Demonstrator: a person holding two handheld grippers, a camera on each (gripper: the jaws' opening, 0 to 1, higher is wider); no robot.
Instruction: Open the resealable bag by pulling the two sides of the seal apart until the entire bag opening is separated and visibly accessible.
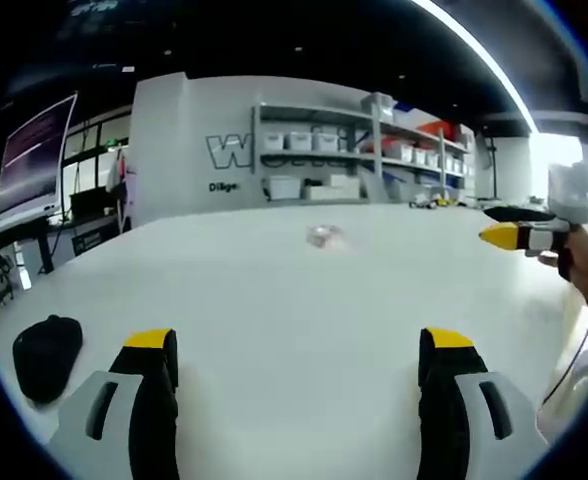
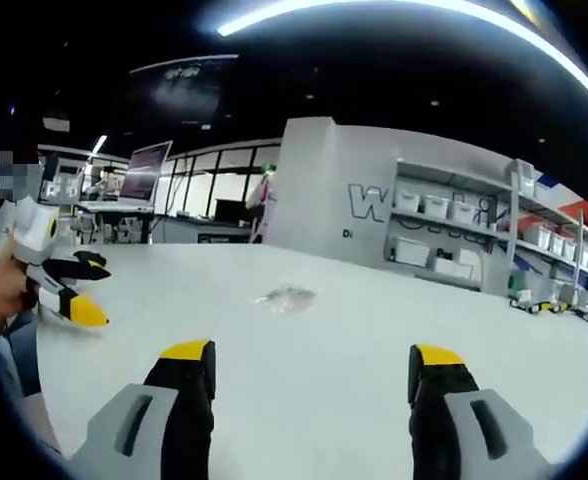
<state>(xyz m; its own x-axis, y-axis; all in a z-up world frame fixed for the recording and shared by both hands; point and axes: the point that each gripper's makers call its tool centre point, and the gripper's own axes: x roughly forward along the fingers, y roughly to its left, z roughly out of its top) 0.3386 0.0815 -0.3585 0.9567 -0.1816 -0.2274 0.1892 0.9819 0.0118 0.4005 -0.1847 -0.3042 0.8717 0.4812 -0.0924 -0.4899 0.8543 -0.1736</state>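
Crumpled clear bag [image 1: 324,236] lies on smooth white table [image 1: 274,320].

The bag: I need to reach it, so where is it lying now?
The bag lies flat on the white table, far ahead of both open tongs, untouched; in the right gripper view it sits centre-left.

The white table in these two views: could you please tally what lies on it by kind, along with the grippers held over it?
Clear resealable bag: 1
Black object by the table edge: 1
Grippers, left gripper and right gripper: 2, both open
Total: 4
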